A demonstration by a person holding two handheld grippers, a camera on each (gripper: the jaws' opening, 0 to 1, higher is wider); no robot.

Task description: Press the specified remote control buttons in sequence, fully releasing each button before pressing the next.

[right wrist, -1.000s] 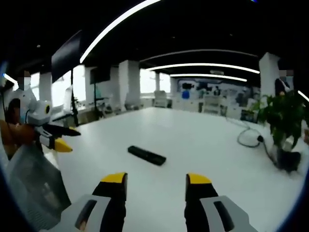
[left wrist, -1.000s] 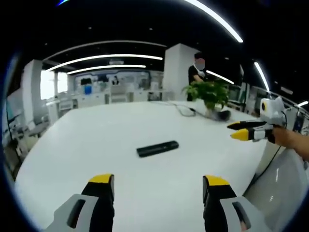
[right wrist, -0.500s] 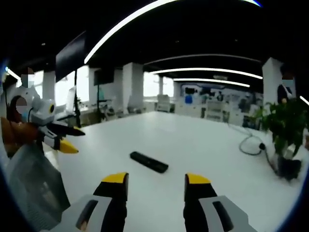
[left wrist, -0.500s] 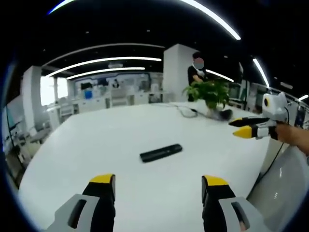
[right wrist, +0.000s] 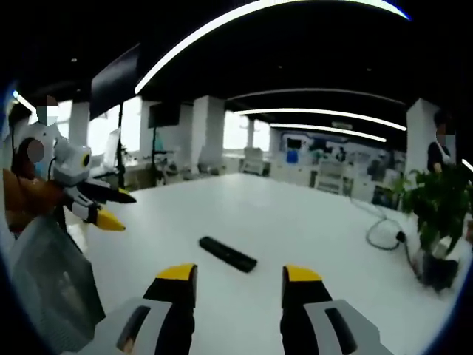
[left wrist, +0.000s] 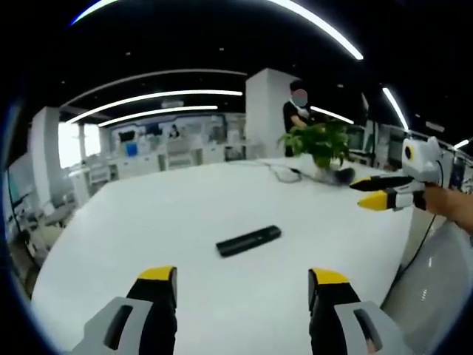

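Observation:
A black remote control (left wrist: 248, 241) lies flat on the white table (left wrist: 148, 222), ahead of my left gripper (left wrist: 240, 285), whose yellow-tipped jaws stand wide apart with nothing between them. The same remote control (right wrist: 228, 254) lies just beyond my right gripper (right wrist: 240, 281), also open and empty. My right gripper (left wrist: 377, 192) comes into the left gripper view at the right edge, held above the table's edge. At the left of the right gripper view my left gripper (right wrist: 107, 208) is held by a person in an orange sleeve (right wrist: 22, 196).
A potted plant (left wrist: 319, 144) and a coiled cable (left wrist: 284, 171) sit at the table's far side. A person (left wrist: 295, 111) stands behind the plant. A grey chair back (right wrist: 52, 288) is at the table's near edge. Office desks fill the background.
Both views have drifted slightly; the remote control sits a little lower and more central in each. The remote control itself has not moved, and both grippers stay open.

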